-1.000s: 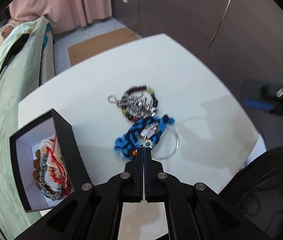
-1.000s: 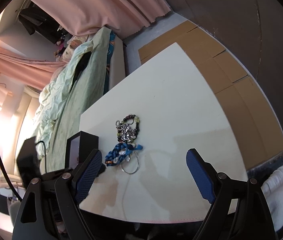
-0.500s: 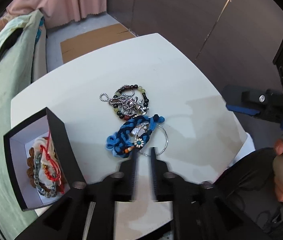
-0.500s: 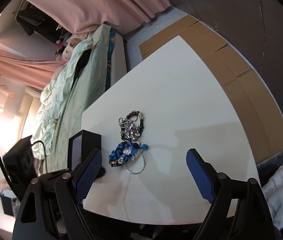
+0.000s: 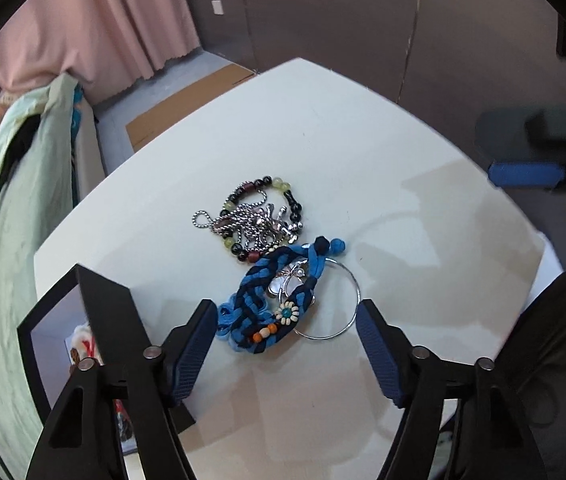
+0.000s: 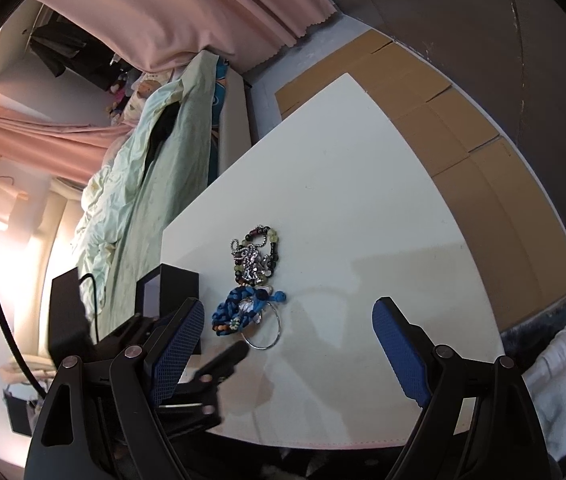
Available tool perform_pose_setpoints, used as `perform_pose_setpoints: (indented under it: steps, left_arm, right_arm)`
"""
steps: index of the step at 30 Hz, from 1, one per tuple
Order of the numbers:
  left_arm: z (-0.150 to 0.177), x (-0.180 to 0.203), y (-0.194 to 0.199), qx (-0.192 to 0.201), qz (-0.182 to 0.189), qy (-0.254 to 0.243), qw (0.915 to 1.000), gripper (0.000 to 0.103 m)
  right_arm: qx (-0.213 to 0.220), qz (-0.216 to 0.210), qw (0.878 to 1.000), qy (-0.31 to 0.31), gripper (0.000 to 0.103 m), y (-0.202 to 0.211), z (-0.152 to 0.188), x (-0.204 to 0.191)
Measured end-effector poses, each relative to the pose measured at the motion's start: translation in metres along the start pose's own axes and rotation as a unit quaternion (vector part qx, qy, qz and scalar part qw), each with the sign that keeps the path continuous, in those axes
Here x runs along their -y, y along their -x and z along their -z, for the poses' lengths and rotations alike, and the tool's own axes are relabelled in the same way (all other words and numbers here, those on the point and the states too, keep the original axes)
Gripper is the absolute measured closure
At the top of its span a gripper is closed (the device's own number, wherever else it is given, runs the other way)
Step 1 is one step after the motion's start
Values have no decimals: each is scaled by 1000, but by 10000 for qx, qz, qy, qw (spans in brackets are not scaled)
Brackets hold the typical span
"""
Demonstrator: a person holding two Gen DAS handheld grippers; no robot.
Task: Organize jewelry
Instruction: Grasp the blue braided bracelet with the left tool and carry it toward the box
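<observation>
A blue and navy braided bracelet [image 5: 263, 312] with a flower bead lies on the white table [image 5: 323, 128], on top of a thin silver hoop [image 5: 353, 308]. Behind it lies a tangle of a silver chain [image 5: 251, 222] and a dark bead bracelet [image 5: 283, 194]. My left gripper [image 5: 287, 354] is open, its fingers either side of the braided bracelet, just short of it. An open black box [image 5: 99, 312] with several bracelets inside stands at the left. My right gripper [image 6: 287, 354] is open and empty, high above the table; the braided bracelet [image 6: 239, 308] shows below it.
A bed with a pale green cover [image 5: 7, 184] runs along the table's left side. Cardboard sheets [image 6: 443, 120] lie on the floor beyond the table. Pink curtains [image 5: 95, 28] hang at the back. The other gripper [image 5: 531, 160] hovers at the right.
My left gripper was shut over the braided bracelet; it has opened wide and drawn back a little. The jewelry lies where it was. The right gripper has barely moved.
</observation>
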State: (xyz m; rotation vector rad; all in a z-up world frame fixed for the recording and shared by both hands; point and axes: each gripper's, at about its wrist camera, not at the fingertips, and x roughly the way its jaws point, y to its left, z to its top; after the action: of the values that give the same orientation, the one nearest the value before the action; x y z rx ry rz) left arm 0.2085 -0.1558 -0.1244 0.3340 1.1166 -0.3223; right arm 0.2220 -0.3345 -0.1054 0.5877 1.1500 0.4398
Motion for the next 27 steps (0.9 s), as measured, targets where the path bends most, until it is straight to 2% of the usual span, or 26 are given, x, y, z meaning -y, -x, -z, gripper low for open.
perform_pose_setpoints:
  steps: [4,5,7,8,9,12,15,18,27]
  left_arm:
    - [4,0,-13,-166,-222,-116,9995,59]
    - [5,-1,-11,-66,-311,-122,9994,72]
    - [6,-9,-6,-15,-193,7,9998,85]
    - [6,-14,-4,15,-19,153,9999,94]
    - [5,-21,-1,23,116,316,9994,94]
    - [5,-29,6,154,29,413,9990,95]
    - [4,-37,17,272,247,622,9974,96]
    - [2,-43,29,446,232,736,9960,96]
    - [2,-69,70,902,288,1107,9893,96]
  right_arm:
    - [-74,5,9999,68,16,-4,0,-3]
    - [-99,17,9999,84,16,-5,0,-4]
    - [-151,43,9998,106,16,-8,0,-4]
    - [-172,53,9998,108,16,-9,1,-4]
    - [-186,54,9998,105,16,-10,0,-4]
    - [-214,76,9997,109,16,-12,0,-3]
    - [-275,133,9994,151,17,-16,2,-4]
    - [-342,204,9989,251,17,-21,3,-7]
    - [-657,461,9926,913,17,-45,16,-37]
